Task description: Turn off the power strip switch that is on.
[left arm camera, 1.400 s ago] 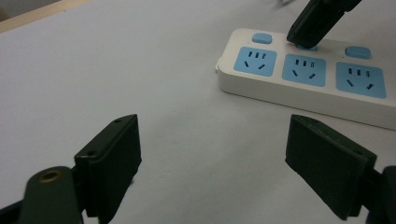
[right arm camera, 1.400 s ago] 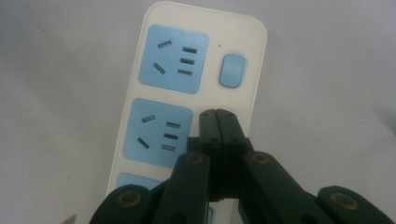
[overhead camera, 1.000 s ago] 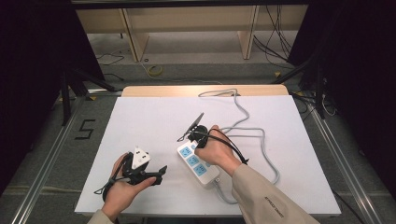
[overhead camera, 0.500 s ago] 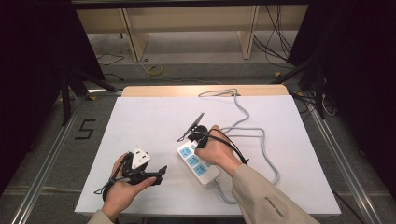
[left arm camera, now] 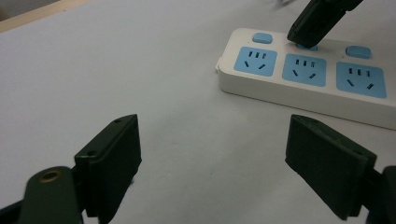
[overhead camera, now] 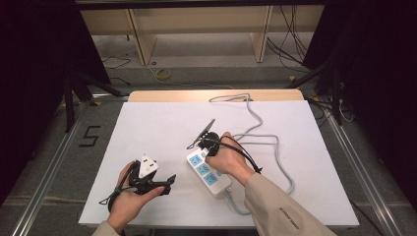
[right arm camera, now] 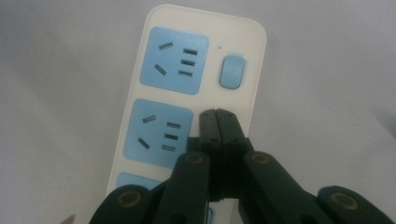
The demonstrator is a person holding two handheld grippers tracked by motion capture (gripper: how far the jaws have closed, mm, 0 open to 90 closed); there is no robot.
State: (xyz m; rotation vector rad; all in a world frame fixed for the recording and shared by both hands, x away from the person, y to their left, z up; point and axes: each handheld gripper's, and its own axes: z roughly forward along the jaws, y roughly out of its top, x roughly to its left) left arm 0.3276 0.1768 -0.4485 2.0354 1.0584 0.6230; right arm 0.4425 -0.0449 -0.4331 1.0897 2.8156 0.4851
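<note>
A white power strip [overhead camera: 198, 162] with blue sockets and blue switches lies on the white table [overhead camera: 147, 123], right of centre. My right gripper [overhead camera: 207, 147] is shut, and its joined tips [right arm camera: 217, 116] rest on the strip beside the middle socket [right arm camera: 159, 133], where that socket's switch would be; the switch is hidden under them. The end switch [right arm camera: 232, 71] shows free. In the left gripper view the strip [left arm camera: 308, 79] lies ahead with the right gripper's tip [left arm camera: 310, 23] on it. My left gripper [overhead camera: 164, 183] rests near the front left, open [left arm camera: 212, 154], with nothing between its pads.
The strip's grey cable [overhead camera: 275, 147] loops across the right half of the table and runs off the far edge [overhead camera: 231, 97]. A wooden strip [overhead camera: 211, 94] borders the far side. Wooden shelving and floor cables [overhead camera: 162, 73] lie beyond.
</note>
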